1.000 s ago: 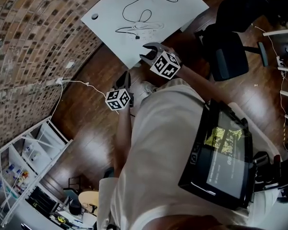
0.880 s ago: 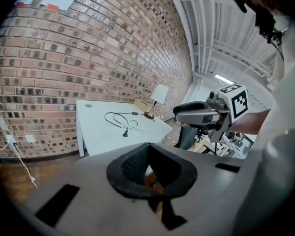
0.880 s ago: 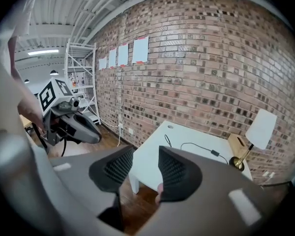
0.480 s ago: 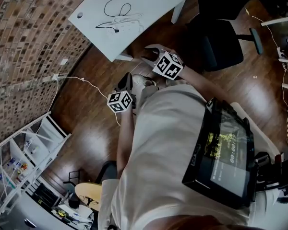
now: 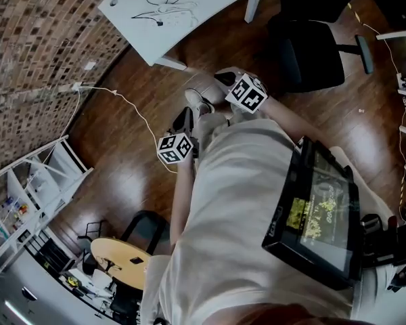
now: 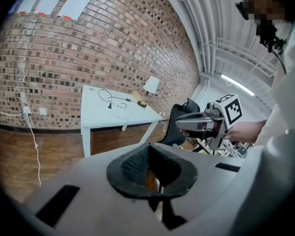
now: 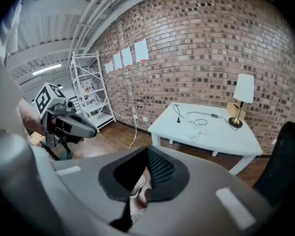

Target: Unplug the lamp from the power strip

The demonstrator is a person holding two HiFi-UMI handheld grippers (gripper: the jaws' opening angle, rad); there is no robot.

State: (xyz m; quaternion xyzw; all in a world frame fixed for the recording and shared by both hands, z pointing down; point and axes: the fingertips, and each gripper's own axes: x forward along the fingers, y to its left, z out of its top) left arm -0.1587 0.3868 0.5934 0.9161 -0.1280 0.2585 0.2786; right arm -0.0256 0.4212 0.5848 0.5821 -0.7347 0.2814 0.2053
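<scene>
While standing well back from the white rectangular tabletop (image 5: 210,5), holds both tools low in front of the waist, forearms bent forward and elbows near the body. Carries the left tool (image 5: 183,119) closer in and lower in the head view, marker cube trailing, nose tilted down toward the dark wooden floor (image 5: 122,154); jaws clenched together, nothing between them. Carries the right tool (image 5: 223,78) a little farther forward, likewise angled downward; jaws just closing and now pressed against each other, empty. Points both tools roughly toward the tabletop, side by side and apart, each showing in the other's view. Faces the small lamp with white shade and brass base (image 7: 244,90), upright at one end of the tabletop near the red brick wall (image 5: 34,46) and well apart from either tool, its thin black cord (image 7: 212,115) looping across the surface beside a tangle of white cable (image 7: 196,125); cannot make out the power strip itself at this size. Stands with a black office chair (image 5: 304,46) off to the right, next to the tabletop.
</scene>
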